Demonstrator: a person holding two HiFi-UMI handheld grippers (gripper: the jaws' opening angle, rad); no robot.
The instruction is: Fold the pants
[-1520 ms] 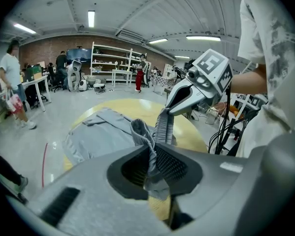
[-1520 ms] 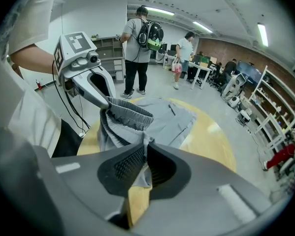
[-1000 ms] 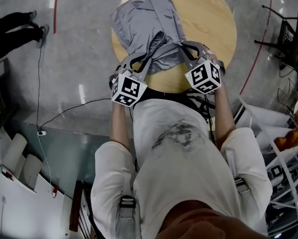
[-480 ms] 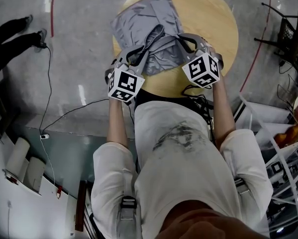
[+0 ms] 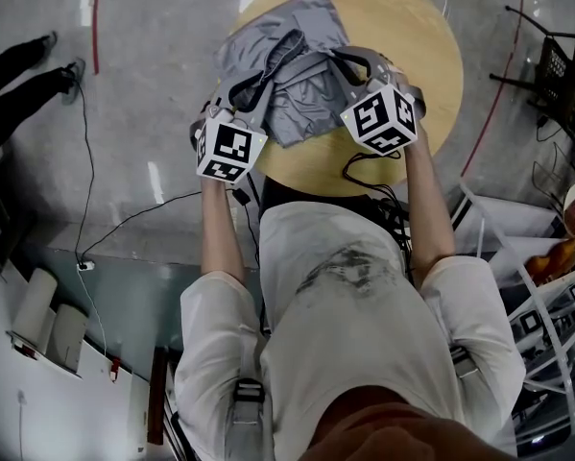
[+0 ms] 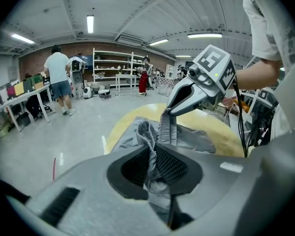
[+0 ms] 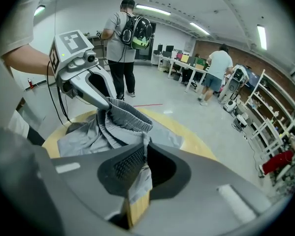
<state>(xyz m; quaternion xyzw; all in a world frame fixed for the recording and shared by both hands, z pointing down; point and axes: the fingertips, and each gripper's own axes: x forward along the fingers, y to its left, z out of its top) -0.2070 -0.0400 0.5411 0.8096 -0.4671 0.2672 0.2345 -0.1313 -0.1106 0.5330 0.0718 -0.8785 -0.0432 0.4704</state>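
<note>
Pants (image 5: 306, 104): grey, on the round wooden counter (image 5: 417, 36), toward its far-left part. The lower layer lies flat; the elastic waistband (image 7: 123, 118) is held up off it. Left hand-held gripper (image 5: 293, 40): clenched on a bunched fold of the cloth. Its own view shows fabric pinched betw. the ribbed pads and hanging below them. Right hand-held gripper (image 5: 334, 56): clenched too, w/ a thin edge of the same cloth nipped betw. its pads. Reason for the two grips: they sit apart on one edge, which keeps that edge spread so it can land w/o bunching. Both grippers point down and away across the counter. The step is therefore judged to be carrying the waist end over the leg end, approx. midway, w/ the upper layer not yet laid. The cloth betw. the grips sags and creases, so it would prob. need pulling taut before set-down. Risk: an uneven landing if one side leads. Containers: none takes part in the fold. A shelf unit (image 6: 115, 65) by the far wall holds small items, too small to ID.
</note>
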